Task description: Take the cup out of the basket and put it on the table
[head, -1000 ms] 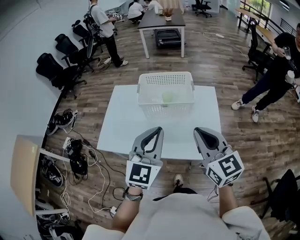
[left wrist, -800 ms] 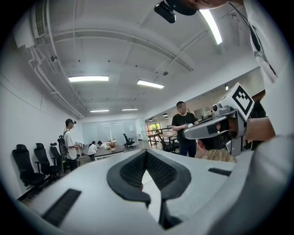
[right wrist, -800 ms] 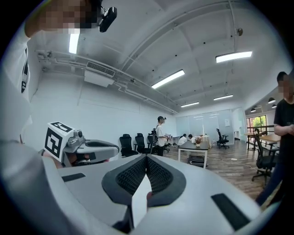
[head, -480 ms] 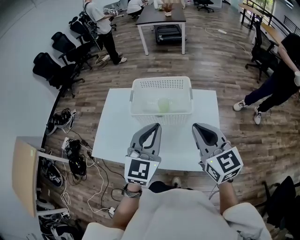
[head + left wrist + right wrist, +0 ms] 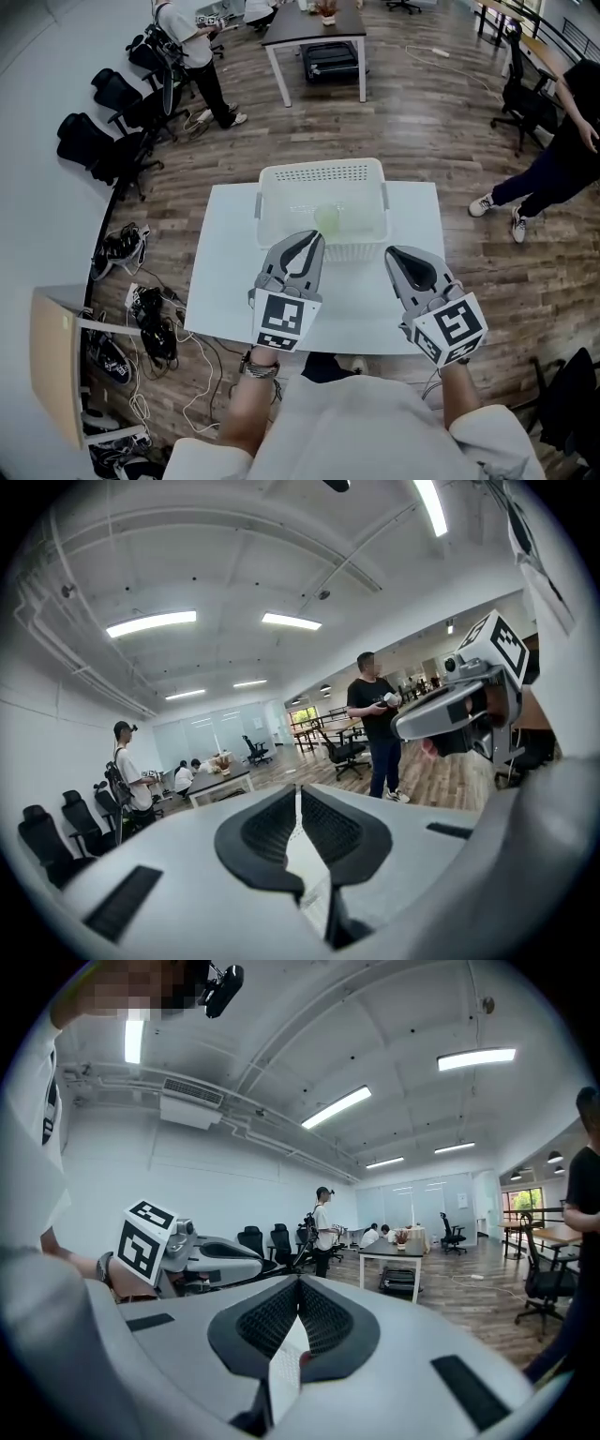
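Note:
A white slatted basket [image 5: 319, 170] stands at the far side of the white table [image 5: 225, 272]. A pale green cup [image 5: 326, 219] sits inside it near the front wall. My left gripper [image 5: 314, 237] reaches the basket's front wall just left of the cup, above the rim; its jaws are opening, with a thin slit and nothing in it [image 5: 298, 794]. My right gripper [image 5: 395, 253] hovers over the table in front of the basket's right corner, shut and empty [image 5: 298, 1283]. Both gripper views look out level across the room, not at the cup.
Black office chairs [image 5: 98, 141] and people stand at the far left, a dark table [image 5: 314, 33] beyond, and a person in black [image 5: 562, 141] at the right. Cables and shoes [image 5: 141, 309] lie on the wooden floor left of the table.
The table and basket have drawn closer to me. My left gripper has moved forward to the basket's front wall, and the right gripper has followed a little.

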Motion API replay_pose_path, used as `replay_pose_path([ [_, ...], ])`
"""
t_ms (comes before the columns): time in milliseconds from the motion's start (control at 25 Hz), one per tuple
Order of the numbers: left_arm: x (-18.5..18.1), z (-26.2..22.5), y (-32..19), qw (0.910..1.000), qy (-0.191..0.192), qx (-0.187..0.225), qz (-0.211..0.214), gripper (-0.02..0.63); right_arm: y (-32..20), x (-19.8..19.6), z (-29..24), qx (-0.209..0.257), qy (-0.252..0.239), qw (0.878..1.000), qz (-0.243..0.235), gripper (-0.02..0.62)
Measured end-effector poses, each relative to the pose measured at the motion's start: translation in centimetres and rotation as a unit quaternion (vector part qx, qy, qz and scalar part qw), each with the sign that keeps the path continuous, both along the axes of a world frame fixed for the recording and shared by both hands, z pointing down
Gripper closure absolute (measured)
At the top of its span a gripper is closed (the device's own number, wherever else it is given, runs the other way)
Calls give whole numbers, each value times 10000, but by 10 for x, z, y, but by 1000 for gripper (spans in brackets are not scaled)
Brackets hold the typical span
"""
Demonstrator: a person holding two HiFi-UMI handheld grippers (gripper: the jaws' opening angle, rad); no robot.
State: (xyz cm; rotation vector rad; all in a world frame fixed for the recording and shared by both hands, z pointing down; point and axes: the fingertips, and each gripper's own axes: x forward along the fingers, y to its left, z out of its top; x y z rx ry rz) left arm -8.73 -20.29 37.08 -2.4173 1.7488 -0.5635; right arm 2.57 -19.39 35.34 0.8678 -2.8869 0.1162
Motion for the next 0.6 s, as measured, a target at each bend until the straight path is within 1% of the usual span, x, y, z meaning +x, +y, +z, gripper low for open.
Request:
replay_pose_path([
  [120,-8,10,-23,9998,-68,-109,126,586,-19,-8,6,-71,-10,9999,130,578],
  [280,-18,35,-53,9984,-186,-393,350,572,-41,-20,14,-160,18,9994,299,578],
  [600,-35,96,-116,9894,-486,-1096,813,554,-82,-39,39,-478,114,9966,661,578],
])
